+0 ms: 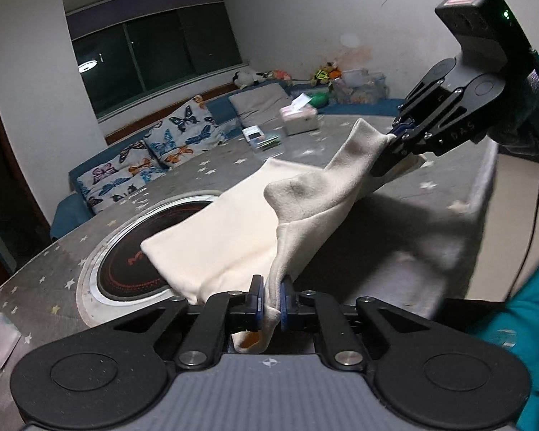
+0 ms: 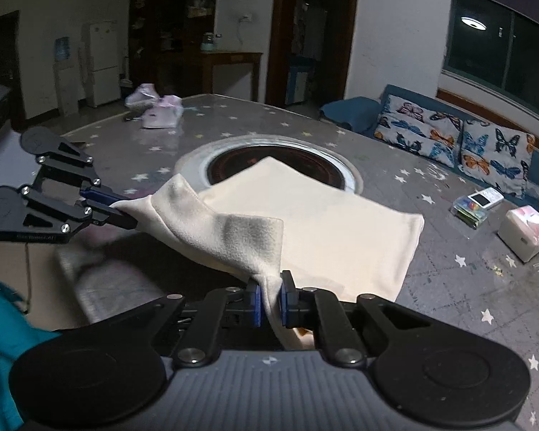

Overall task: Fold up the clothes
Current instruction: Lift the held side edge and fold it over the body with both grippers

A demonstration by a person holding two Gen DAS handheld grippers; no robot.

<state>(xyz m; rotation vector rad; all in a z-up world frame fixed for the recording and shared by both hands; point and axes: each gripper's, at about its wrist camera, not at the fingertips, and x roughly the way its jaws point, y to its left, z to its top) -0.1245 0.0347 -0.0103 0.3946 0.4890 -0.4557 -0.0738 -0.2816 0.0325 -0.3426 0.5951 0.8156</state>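
From the left wrist view: the left gripper [image 1: 269, 296] has its fingers [image 1: 257, 296] pinched tight on a corner of the cream garment [image 1: 215, 237], fabric bunched between the blue pads. Across the way the right gripper [image 1: 395, 140] grips the other near corner, lifted well above the bench [image 1: 54, 269]. The cloth sags between the two, while its far half lies flat, overlapping the round black hob [image 1: 125, 262] sunk in the bench top. The near bench edge sits just below the hanging fabric, and its detail is blurred here, so how close the cloth runs to it is hard to say.

Over to the right wrist view: same story mirrored. The right gripper [image 2: 269, 298] is clamped on its corner, the left gripper [image 2: 125, 215] closed on the opposite one. The garment [image 2: 323, 222] spreads out toward the hob [image 2: 280, 158].

This looks like a fold mid-flight: near edge raised, ready to be carried forward over the resting half. The next move calls for both corners travelling level and together, then laying down square on the far edge. Room ahead looks generous; a tissue box [image 2: 524, 233] and a small clutter of items [image 2: 476, 204] sit well off to the right, pink packets [image 2: 158, 107] far across.
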